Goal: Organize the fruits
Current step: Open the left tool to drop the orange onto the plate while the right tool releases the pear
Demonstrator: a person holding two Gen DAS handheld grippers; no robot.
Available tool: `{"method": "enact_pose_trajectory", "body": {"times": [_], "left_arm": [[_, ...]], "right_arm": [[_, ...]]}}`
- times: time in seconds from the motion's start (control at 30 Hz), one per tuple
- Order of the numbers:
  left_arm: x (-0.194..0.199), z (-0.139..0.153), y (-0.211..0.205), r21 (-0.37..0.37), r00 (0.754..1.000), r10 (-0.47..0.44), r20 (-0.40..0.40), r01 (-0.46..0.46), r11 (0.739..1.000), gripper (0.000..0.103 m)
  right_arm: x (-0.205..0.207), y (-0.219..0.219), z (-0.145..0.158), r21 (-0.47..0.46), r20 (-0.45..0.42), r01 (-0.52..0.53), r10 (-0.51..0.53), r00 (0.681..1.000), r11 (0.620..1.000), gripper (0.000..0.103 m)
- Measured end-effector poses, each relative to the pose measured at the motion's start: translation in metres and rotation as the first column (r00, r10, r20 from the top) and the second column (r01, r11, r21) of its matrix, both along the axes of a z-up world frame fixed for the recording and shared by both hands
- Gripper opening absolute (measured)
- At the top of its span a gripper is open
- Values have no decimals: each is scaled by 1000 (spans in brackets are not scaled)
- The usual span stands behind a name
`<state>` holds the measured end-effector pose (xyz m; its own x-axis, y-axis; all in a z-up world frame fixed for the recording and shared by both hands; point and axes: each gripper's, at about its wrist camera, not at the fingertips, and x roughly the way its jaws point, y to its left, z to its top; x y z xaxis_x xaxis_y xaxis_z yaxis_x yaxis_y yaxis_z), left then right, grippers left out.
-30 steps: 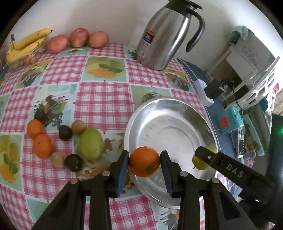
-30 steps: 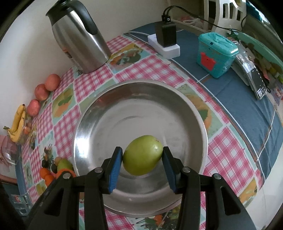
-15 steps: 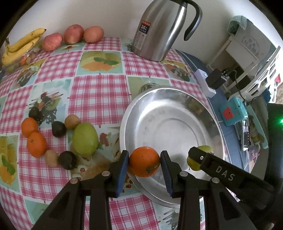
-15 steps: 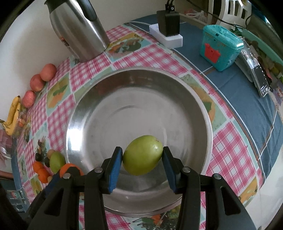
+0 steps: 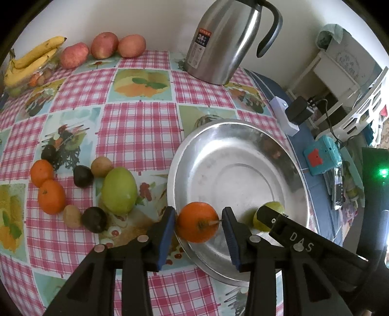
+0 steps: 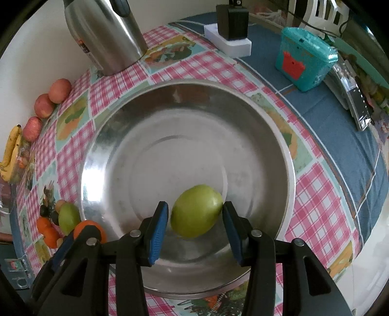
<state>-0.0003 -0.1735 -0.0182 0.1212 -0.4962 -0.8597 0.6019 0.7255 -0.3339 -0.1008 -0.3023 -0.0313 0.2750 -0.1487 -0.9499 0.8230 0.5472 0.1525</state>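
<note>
Checked tablecloth (image 5: 136, 131) with a steel bowl (image 5: 287, 155) near its edge.
Left gripper (image 5: 198, 224) is opening around the orange (image 5: 197, 224) over the bowl's near rim; a gap shows at the right pad. Right gripper (image 6: 195, 218) has the green fruit (image 6: 197, 214) between its pads over the bowl; in the left view its finger hides most of that fruit.

A plain pale wall (image 5: 158, 21) backs the table, with a white plastic chair (image 5: 364, 107) beside it.
</note>
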Motion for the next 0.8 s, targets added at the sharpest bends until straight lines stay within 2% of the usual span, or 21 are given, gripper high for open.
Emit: {"method": "enact_pose_trajectory", "body": {"times": [0.17, 0.43, 0.8], "left_arm": [[0, 4, 1, -16, 1000, 4, -4, -4, 1000, 53], [1, 16, 6, -21, 1000, 27, 11, -27, 999, 57], [23, 17, 34, 31, 987, 158, -23, -157, 987, 60]], "right_arm": [[-3, -2, 10, -13, 44, 15, -15, 999, 1000, 48], [-5, -5, 21, -39, 77, 26, -23, 997, 999, 48], [-2, 0, 22, -44, 69, 3, 0, 998, 999, 48]]}}
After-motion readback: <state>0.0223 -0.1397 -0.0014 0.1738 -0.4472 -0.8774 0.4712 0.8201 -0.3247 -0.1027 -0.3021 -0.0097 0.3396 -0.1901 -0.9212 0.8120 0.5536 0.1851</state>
